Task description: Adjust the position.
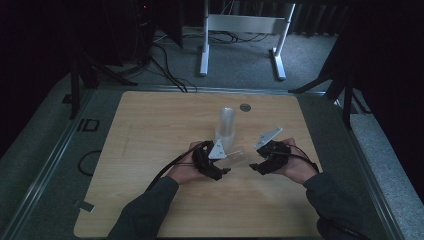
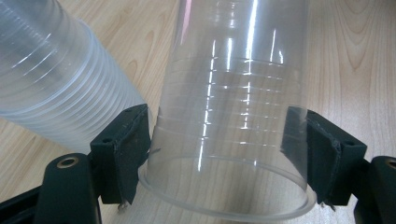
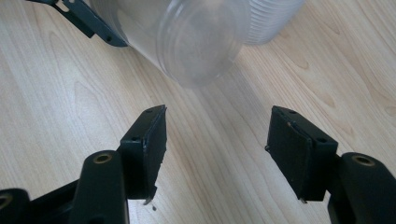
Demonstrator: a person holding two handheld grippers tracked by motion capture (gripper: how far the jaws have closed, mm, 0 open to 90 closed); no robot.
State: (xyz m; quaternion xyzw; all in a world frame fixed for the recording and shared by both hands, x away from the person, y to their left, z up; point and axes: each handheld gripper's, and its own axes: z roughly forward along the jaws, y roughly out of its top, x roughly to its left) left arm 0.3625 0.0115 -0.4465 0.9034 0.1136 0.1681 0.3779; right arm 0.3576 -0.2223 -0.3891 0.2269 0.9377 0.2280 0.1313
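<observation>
A clear plastic cup (image 2: 233, 116) lies on its side between the jaws of my left gripper (image 2: 217, 114), which is shut on it near the rim, a pad pressing each side. In the high view the left gripper (image 1: 228, 163) holds this cup (image 1: 238, 155) low over the wooden table (image 1: 150, 150), its base pointing right. A stack of clear cups (image 1: 227, 124) stands upright just behind it; the same stack (image 2: 56, 84) shows beside the left jaw. My right gripper (image 1: 256, 166) is open, close to the cup's right. Its jaws (image 3: 218, 112) hold nothing and face the cup's base (image 3: 196, 42).
A small grey disc (image 1: 244, 107) is set in the table near its far edge. A white stand (image 1: 245, 35) and cables (image 1: 165, 65) are on the floor behind. A bit of tape (image 1: 85, 206) lies by the front left corner.
</observation>
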